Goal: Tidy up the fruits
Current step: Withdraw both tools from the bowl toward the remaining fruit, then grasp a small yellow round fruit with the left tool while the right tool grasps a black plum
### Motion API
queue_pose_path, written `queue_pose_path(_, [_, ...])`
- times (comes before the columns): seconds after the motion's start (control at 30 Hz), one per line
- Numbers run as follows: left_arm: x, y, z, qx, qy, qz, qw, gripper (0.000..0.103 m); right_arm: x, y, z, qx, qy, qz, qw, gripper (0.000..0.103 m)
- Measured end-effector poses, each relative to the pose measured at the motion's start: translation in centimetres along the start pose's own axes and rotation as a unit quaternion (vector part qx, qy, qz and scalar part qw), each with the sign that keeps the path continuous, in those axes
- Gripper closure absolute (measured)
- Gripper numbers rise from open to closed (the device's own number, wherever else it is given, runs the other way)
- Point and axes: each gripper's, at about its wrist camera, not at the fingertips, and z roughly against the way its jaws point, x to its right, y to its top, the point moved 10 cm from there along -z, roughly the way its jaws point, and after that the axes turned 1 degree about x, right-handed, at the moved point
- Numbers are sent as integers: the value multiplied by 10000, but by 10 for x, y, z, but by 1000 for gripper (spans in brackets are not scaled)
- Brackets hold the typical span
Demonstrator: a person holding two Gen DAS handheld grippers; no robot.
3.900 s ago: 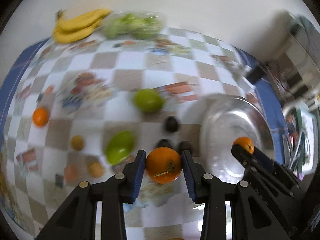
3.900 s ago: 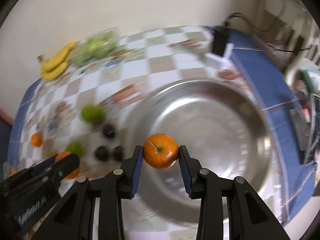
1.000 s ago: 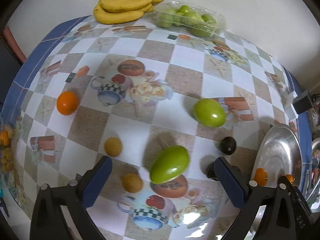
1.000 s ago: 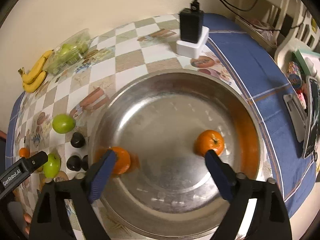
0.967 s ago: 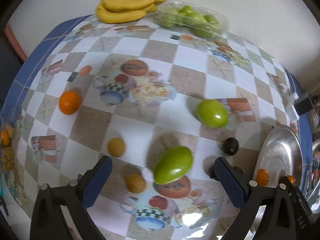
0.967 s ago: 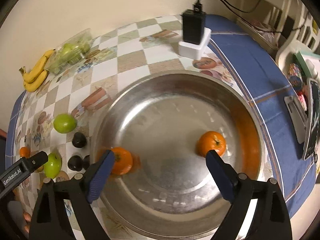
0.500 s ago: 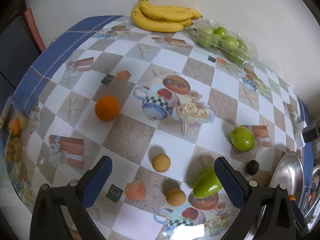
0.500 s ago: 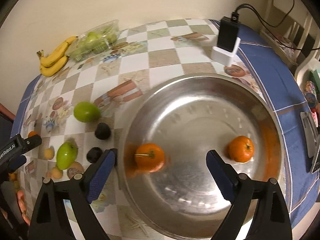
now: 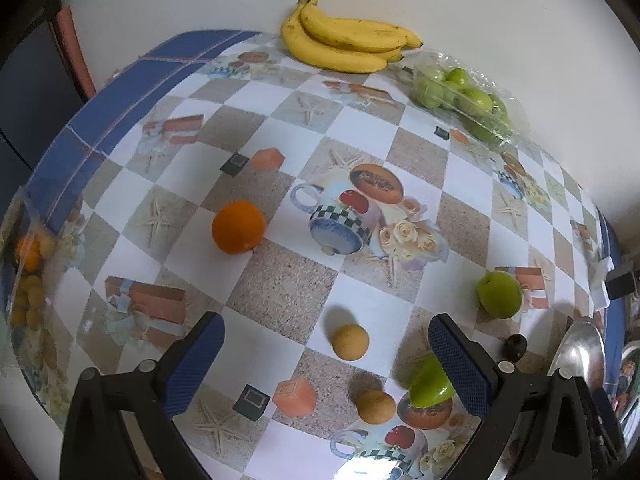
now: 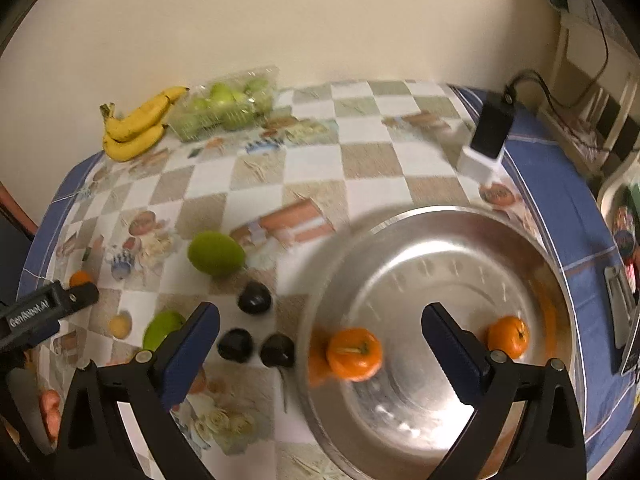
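Observation:
In the right wrist view a large steel bowl (image 10: 440, 424) holds two oranges (image 10: 354, 354) (image 10: 508, 337). My right gripper (image 10: 320, 340) is open and empty above the bowl's left rim. In the left wrist view my left gripper (image 9: 326, 360) is open and empty above the table, over a small tan fruit (image 9: 350, 341). An orange (image 9: 238, 227) lies ahead to the left. A second tan fruit (image 9: 376, 407), a green mango (image 9: 430, 386) and a round green fruit (image 9: 499, 294) lie to the right. Three dark fruits (image 10: 254, 297) sit left of the bowl.
Bananas (image 9: 344, 44) and a clear pack of green fruit (image 9: 460, 96) lie at the back by the wall. A black charger on a white block (image 10: 486, 136) stands behind the bowl. The table's left edge (image 9: 100, 108) drops off beside a bag of small fruit (image 9: 28, 280).
Both grippers have let go of their oranges, which now lie in the bowl. My left gripper has swung left toward the loose orange. My right gripper has pulled back and left.

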Motion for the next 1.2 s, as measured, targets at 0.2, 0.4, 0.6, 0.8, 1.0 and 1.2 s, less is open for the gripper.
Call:
queue_pose_path(0.2, [-8, 5, 0, 155, -2, 155, 9998, 0, -26, 12, -2, 134, 256, 120, 9995, 2])
queue_pose_path(0.4, [-12, 7, -3, 90, -134, 268, 9995, 0, -49, 15, -15, 36, 466, 385, 9982, 2])
queue_pose_path(0.6, [-9, 7, -6, 10, -314, 266, 9992, 0, -54, 16, -28, -146, 461, 449, 9978, 2])
queue_pose_path(0.8, [-4, 3, -16, -230, -479, 294, 9982, 1, -48, 19, -35, -241, 260, 508, 9981, 15])
queue_pose_path(1.0, [4, -1, -20, -335, -504, 164, 9980, 9, -48, 13, -46, -469, 280, 541, 9970, 48])
queue_pose_path(1.2, [6, -9, -30, -547, -545, 148, 9969, 24, -54, 6, -54, -579, 196, 759, 9952, 60])
